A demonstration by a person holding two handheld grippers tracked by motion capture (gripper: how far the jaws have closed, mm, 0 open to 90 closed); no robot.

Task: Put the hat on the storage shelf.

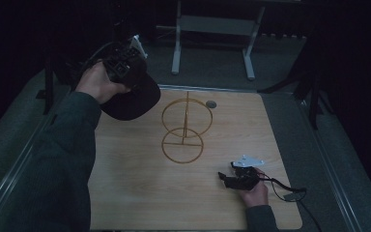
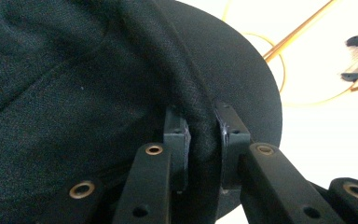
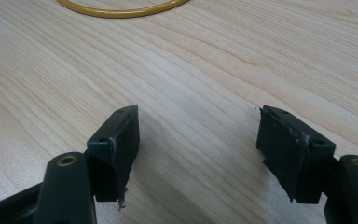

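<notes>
A black cap [image 1: 133, 99] hangs above the table's far left corner, brim toward the middle. My left gripper [image 1: 121, 65] is shut on it; in the left gripper view the two pads [image 2: 177, 135] pinch a fold of the cap's dark fabric [image 2: 74, 79] near the brim [image 2: 242, 60]. A gold wire stand [image 1: 186, 128] of two rings on an upright rod sits mid-table, right of the cap. My right gripper [image 1: 229, 174] rests low near the front right of the table, open, with bare wood between its fingers [image 3: 116, 144].
The light wooden table [image 1: 140, 193] has a small round grey fitting [image 1: 211, 104] near its far edge. A cable [image 1: 285, 191] trails from the right gripper toward the front right corner. Beyond the table stands a grey metal frame [image 1: 212, 38] on dark floor.
</notes>
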